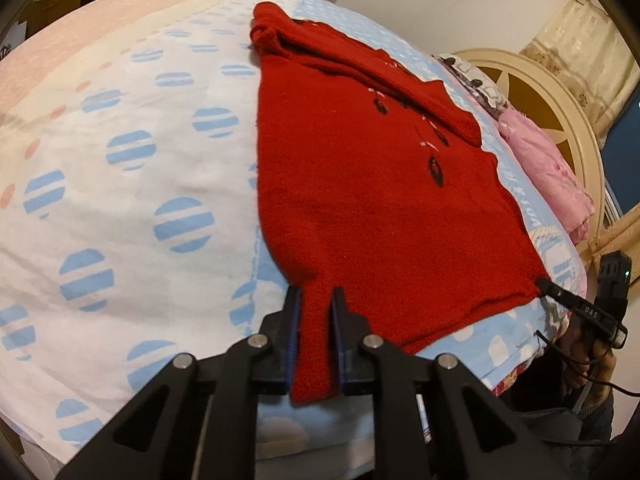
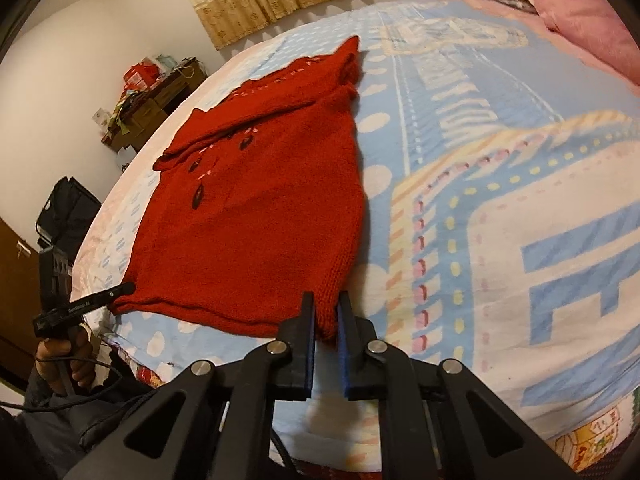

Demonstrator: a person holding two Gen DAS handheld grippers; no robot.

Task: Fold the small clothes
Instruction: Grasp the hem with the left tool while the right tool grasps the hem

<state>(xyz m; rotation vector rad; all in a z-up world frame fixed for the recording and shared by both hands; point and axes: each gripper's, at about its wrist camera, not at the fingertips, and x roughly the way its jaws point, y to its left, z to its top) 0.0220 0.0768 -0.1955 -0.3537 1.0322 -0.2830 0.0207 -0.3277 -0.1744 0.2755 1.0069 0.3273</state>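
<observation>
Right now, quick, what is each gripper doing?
Left gripper: closed on the near hem corner of the red sweater.
Right gripper: closed on the sweater's other hem corner.

We are working with matte black left tongs (image 1: pixel 316 300) and right tongs (image 2: pixel 326 304), each showing blue pads (image 1: pixel 294 344), silver pivot screws (image 1: pixel 257 340), white lettering along one side and a thin black cable (image 2: pixel 76 376) trailing past a dark sleeve (image 2: pixel 44 424).
</observation>
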